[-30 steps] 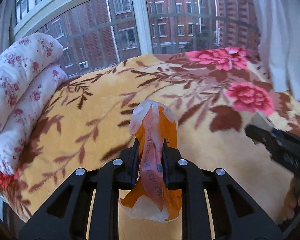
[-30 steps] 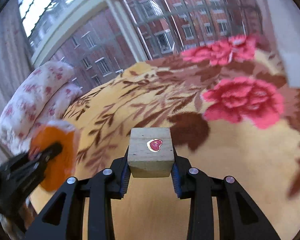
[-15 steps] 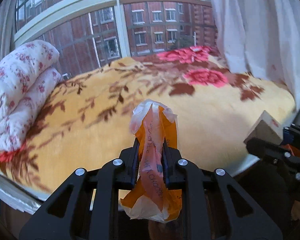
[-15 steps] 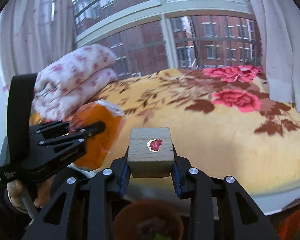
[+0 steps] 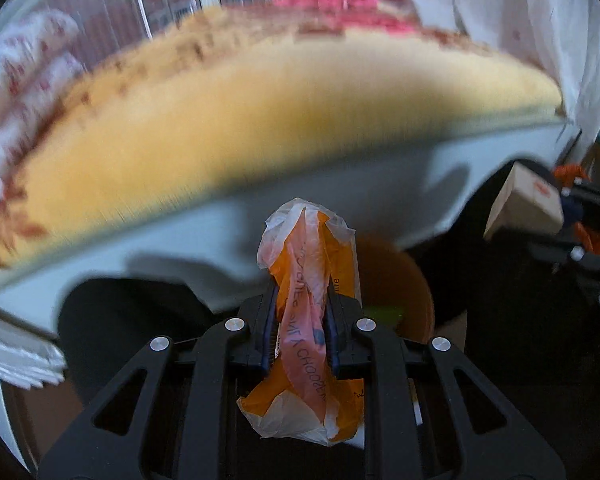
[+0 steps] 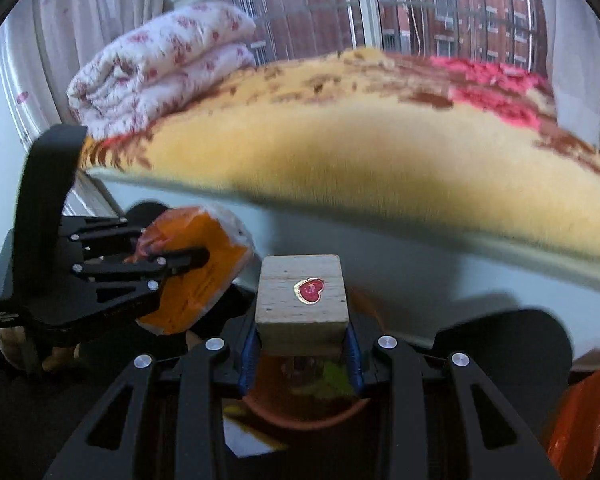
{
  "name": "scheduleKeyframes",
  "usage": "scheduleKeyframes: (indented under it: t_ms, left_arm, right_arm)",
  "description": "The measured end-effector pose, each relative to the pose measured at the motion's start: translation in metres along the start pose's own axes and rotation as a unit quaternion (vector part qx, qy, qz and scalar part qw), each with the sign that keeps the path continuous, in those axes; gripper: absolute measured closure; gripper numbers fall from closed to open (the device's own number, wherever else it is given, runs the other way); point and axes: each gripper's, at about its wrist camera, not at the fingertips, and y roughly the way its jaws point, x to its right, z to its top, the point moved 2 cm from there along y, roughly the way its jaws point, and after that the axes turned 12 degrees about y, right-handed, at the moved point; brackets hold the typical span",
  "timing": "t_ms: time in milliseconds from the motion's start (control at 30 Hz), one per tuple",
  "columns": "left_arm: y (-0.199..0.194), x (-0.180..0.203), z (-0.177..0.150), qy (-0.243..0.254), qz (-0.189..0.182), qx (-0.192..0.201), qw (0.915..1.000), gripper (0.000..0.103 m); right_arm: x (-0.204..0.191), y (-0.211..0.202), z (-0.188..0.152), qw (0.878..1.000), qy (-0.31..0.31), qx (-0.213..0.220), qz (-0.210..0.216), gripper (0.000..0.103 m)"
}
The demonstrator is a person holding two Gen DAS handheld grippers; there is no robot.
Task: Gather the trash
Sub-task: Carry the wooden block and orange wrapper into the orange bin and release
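Observation:
My left gripper point(image 5: 302, 326) is shut on a crumpled orange and clear plastic wrapper point(image 5: 306, 304), held over a round brown bin point(image 5: 404, 280) on the floor by the bed. My right gripper point(image 6: 302, 350) is shut on a small wooden block point(image 6: 302, 296) with a red heart sticker, above the same bin point(image 6: 304, 408), which holds some green and yellow scraps. The left gripper and wrapper point(image 6: 192, 276) show at left in the right wrist view. The block point(image 5: 524, 204) shows at right in the left wrist view.
The bed with its yellow floral blanket point(image 6: 360, 152) and white side panel point(image 5: 180, 248) stands just behind the bin. A folded white floral quilt point(image 6: 160, 64) lies on the bed's left end. White curtain point(image 5: 520, 20) hangs at right. An orange object point(image 6: 580, 420) sits at lower right.
Both grippers have drawn back off the bed and dropped below its edge, carrying the wrapper and the block. The bin now lies under both grippers.

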Motion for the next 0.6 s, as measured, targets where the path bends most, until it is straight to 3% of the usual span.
scheduleKeyframes:
  t_ms: [167, 467, 533, 600]
  left_arm:
    - [0.051, -0.001, -0.012, -0.018, -0.052, -0.076, 0.9956, 0.085]
    - [0.105, -0.007, -0.011, -0.018, -0.041, -0.125, 0.9912, 0.083]
    - [0.114, -0.008, -0.015, -0.023, -0.045, -0.142, 0.9885, 0.075]
    - [0.121, -0.010, -0.021, -0.031, -0.057, -0.161, 0.9848, 0.044]
  right_arm:
    - [0.017, 0.046, -0.014, 0.996, 0.033, -0.081, -0.012, 0.068]
    - [0.025, 0.111, -0.019, 0.987, 0.015, -0.159, -0.027, 0.068]
    - [0.027, 0.125, -0.021, 0.983, 0.019, -0.180, -0.027, 0.068]
    - [0.031, 0.134, -0.023, 0.981, 0.028, -0.192, -0.027, 0.047]
